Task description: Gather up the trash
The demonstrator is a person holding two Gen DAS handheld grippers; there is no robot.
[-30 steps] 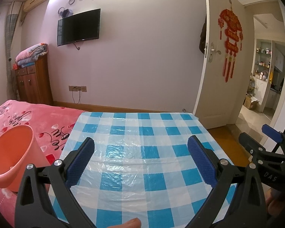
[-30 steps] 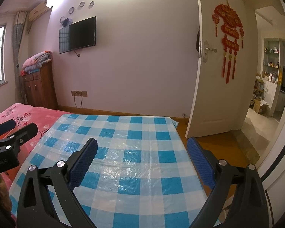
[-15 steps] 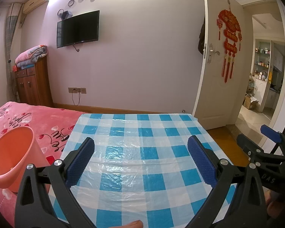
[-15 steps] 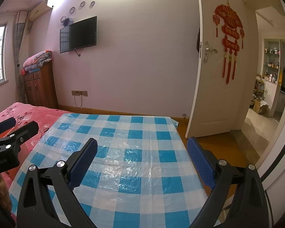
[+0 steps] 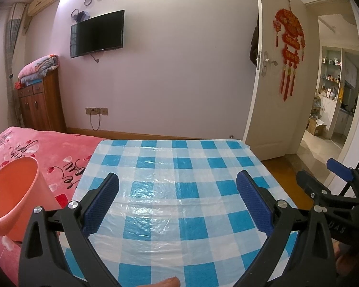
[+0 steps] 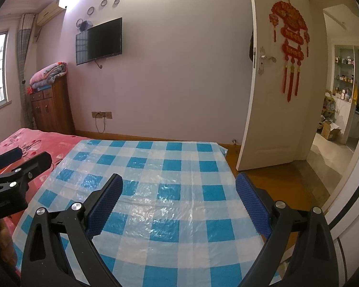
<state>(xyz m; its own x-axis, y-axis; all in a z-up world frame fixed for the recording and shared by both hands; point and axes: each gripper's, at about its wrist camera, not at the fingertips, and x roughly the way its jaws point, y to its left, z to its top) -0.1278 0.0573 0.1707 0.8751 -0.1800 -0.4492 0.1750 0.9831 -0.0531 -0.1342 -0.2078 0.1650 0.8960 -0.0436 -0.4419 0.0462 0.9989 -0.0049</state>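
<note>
Both the left gripper (image 5: 177, 201) and the right gripper (image 6: 179, 201) hang with fingers spread wide, holding nothing, over the checked tablecloth (image 5: 179, 167). An orange bin (image 5: 14, 191) stands left of the left fingers on the pink bed (image 5: 47, 143); beyond is the wall.

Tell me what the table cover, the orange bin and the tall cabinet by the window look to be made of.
Table cover: thin plastic sheet, glossy; crinkles catch glare across the blue and white checks.
Orange bin: likely moulded plastic, smooth and matte, with a thin even rim.
Cabinet: wood or wood veneer, reddish-brown with a slight sheen; panelled doors and drawer fronts show.
</note>
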